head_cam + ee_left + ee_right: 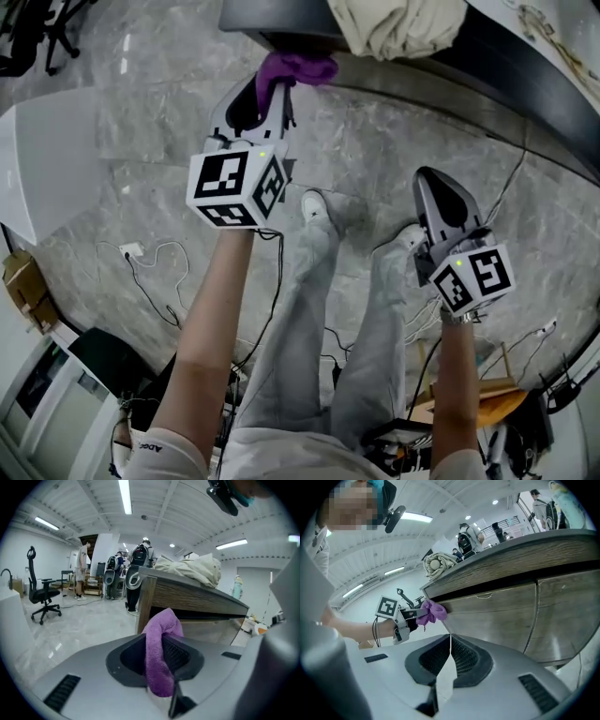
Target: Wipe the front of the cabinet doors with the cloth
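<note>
My left gripper [270, 86] is shut on a purple cloth [296, 67], raised to the left end of the cabinet [534, 84]. In the left gripper view the purple cloth [159, 637] hangs between the jaws of the left gripper [161, 645], with the wood cabinet [192, 599] just ahead. The right gripper view shows the purple cloth [431, 612] touching the top left corner of the wooden cabinet doors [501, 616]. My right gripper [434, 180] is shut and holds nothing, hanging lower and to the right. Seen in its own view, the right gripper [450, 638] points at the doors.
A beige bundle of fabric [398, 23] lies on the cabinet top. The person's legs and shoes [323, 211] stand on the marble floor with cables [150, 258] around. A white counter [47, 155] curves at left. An office chair [41, 597] and people stand in the background.
</note>
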A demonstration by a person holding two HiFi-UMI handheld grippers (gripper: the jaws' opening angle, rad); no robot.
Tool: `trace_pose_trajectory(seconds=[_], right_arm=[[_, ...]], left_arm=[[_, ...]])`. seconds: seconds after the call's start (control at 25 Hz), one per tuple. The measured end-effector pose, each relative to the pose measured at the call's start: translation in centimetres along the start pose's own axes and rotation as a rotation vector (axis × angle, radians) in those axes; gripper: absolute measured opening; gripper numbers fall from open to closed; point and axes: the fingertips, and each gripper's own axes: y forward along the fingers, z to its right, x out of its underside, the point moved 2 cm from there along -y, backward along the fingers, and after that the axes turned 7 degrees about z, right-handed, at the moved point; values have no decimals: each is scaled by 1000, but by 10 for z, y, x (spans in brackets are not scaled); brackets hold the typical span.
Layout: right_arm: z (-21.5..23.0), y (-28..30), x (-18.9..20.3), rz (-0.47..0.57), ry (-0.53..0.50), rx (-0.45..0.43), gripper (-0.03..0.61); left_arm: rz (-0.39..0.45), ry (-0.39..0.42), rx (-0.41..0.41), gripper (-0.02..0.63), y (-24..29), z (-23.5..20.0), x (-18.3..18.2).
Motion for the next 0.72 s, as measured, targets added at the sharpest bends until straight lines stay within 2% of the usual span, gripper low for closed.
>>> trace_pose_trajectory(seconds=[0.16,0.24,0.56,0.72], right_arm=[[1,-16,9,6,23,-10,28],[9,-32,8,9,13,-21,28],[104,-129,27,-39,-10,39,28],[141,-169,34,-33,15,86,28]], left_arm=[[-30,44,50,91,-19,44,20],[-46,39,73,91,-20,73,32],[-48,-2,179,91,21,226,57],[-46,7,235,91,45,286,61]])
